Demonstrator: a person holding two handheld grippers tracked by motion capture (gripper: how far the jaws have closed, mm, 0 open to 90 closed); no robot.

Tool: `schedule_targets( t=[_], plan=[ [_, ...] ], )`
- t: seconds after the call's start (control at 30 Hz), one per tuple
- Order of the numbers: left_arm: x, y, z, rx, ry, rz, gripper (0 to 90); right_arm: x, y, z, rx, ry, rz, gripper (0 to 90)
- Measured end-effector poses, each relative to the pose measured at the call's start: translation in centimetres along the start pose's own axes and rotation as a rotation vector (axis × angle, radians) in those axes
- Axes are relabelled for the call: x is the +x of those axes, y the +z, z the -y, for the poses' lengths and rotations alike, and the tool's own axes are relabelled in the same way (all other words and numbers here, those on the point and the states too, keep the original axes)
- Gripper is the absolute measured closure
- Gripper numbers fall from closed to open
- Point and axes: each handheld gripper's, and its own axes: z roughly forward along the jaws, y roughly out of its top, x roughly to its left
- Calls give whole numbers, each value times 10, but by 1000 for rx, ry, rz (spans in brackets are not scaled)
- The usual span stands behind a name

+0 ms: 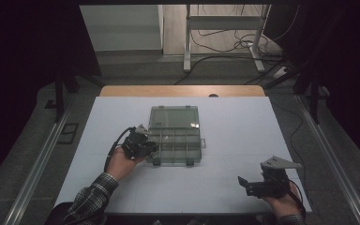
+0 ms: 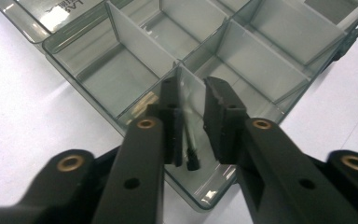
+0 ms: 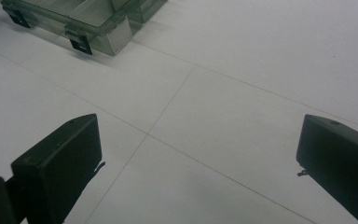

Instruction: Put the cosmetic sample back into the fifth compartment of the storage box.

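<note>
At centre frame, the left gripper point(image 2: 193, 109) has its jaws slightly parted astride a divider wall point(image 2: 190, 93) at the organizer box point(image 1: 176, 136)'s left edge, pads not pressing. At lower right, the right gripper point(image 1: 249, 183) gapes wide and empty over bare table point(image 3: 242, 60).

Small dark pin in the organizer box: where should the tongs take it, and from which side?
Likely across the shaft of the pin, coming straight down from above: it lies slim and long beside a divider, and the compartment walls block any side approach. The left tongs straddle it, open.

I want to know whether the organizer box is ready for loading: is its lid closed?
No, the organizer box lies with its lid folded back flat, dividers exposed.
</note>
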Motion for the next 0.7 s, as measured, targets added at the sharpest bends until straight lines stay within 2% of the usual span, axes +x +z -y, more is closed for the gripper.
schedule_targets(
  t=[0.3,0.7],
  plan=[
    [3,-4,1,-20,-23,8,721,0,0,0,-2,-3,-1,4],
    [3,-10,2,-39,-28,22,670,1,0,0,-3,-8,-1,4]
  ],
)
